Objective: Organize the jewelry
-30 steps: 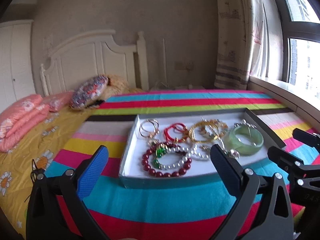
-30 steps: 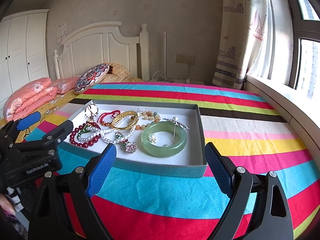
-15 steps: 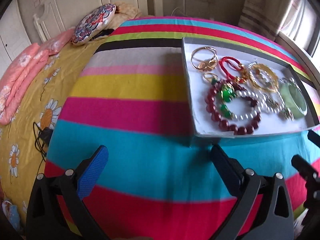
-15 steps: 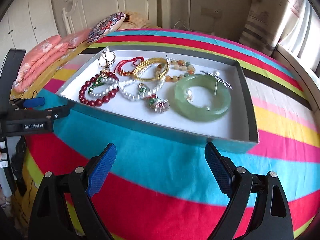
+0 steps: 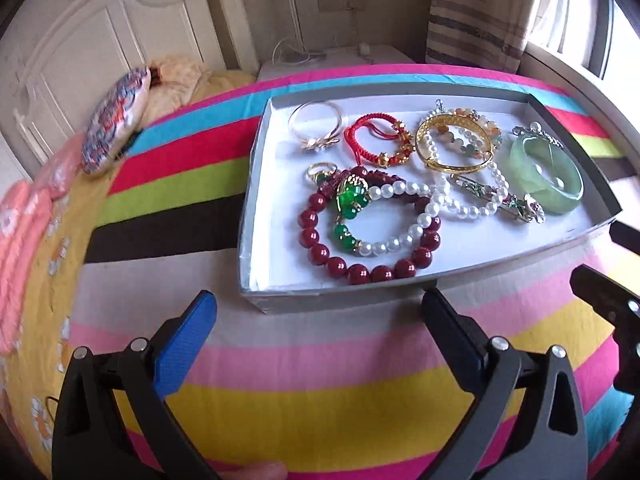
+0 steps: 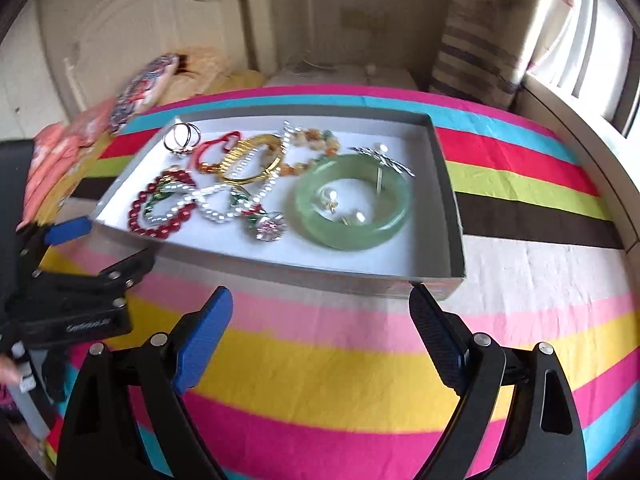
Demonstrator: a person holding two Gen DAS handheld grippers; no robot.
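Note:
A shallow grey box (image 5: 256, 184) (image 6: 444, 184) with a white floor sits on the striped bedspread. In it lie a dark red bead bracelet (image 5: 372, 272) (image 6: 138, 208), a pearl bracelet with green stones (image 5: 400, 190), a red cord bracelet (image 5: 370, 136), a gold bangle (image 5: 452, 166) (image 6: 248, 178), a silver ring bangle (image 5: 316, 120) and a green jade bangle (image 5: 548, 176) (image 6: 352, 236). My left gripper (image 5: 316, 312) is open and empty just short of the box's near wall. My right gripper (image 6: 320, 312) is open and empty too, near the box's front right corner.
The striped bedspread (image 5: 320, 360) covers the bed. A patterned cushion (image 5: 116, 128) and pink pillows (image 5: 20, 220) lie at the left by the white headboard (image 5: 100, 40). A curtain (image 5: 476, 12) and window sill are at the right.
Both grippers have moved forward and tilted down toward the box, which now fills more of each view. Both jaws stay open. The jewelry has not moved.

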